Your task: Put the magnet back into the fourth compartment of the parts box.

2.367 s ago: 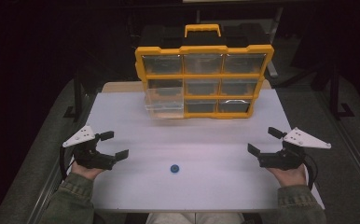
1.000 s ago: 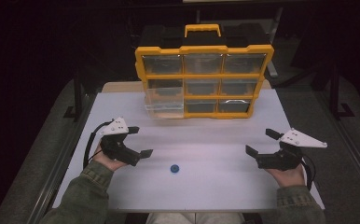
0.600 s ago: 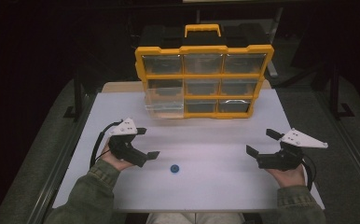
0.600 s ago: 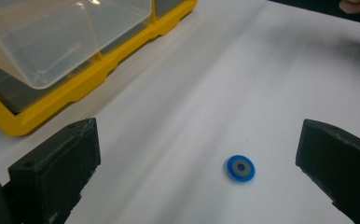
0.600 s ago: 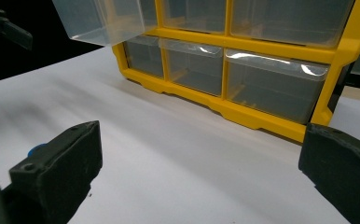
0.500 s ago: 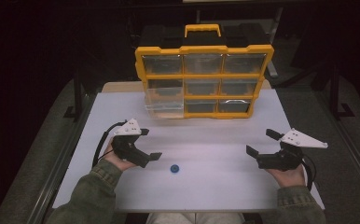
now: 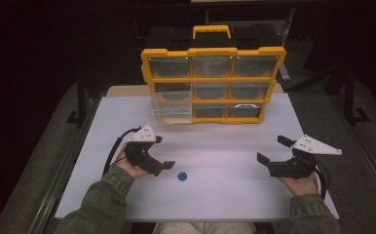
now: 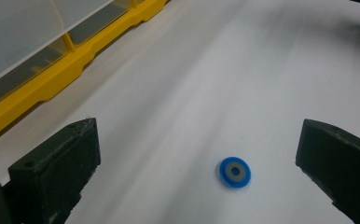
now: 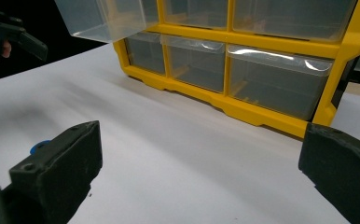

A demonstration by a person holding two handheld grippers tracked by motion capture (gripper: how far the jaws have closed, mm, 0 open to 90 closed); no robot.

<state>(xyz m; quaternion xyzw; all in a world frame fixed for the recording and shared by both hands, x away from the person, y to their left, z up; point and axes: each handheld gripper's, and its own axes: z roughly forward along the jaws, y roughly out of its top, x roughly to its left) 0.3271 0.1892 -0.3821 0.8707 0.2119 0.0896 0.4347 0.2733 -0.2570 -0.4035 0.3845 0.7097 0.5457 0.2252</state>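
Note:
A small blue ring with a grey centre [image 7: 181,176] lies flat on the white table [image 7: 225,195], near the front. My left gripper [image 7: 165,152] is open just left of it, jaws pointing right. In the left gripper view the blue ring [image 8: 234,171] lies on the table between the two spread jaws, nearer the right one; the left gripper [image 8: 199,144] holds nothing. My right gripper [image 7: 270,149] rests open and empty at the table's right side. In the right gripper view the right gripper [image 9: 201,149] faces the yellow organizer [image 9: 243,109].
A yellow organizer [image 7: 213,83] with clear drawers stands upright at the back of the table. Its lower-left drawer [image 7: 171,107] is pulled out toward me. The table's front edge is close to both forearms. The surroundings are dark.
My left gripper has moved right and inward from the table's left edge until the blue ring lies between its jaws. The right gripper has stayed in place.

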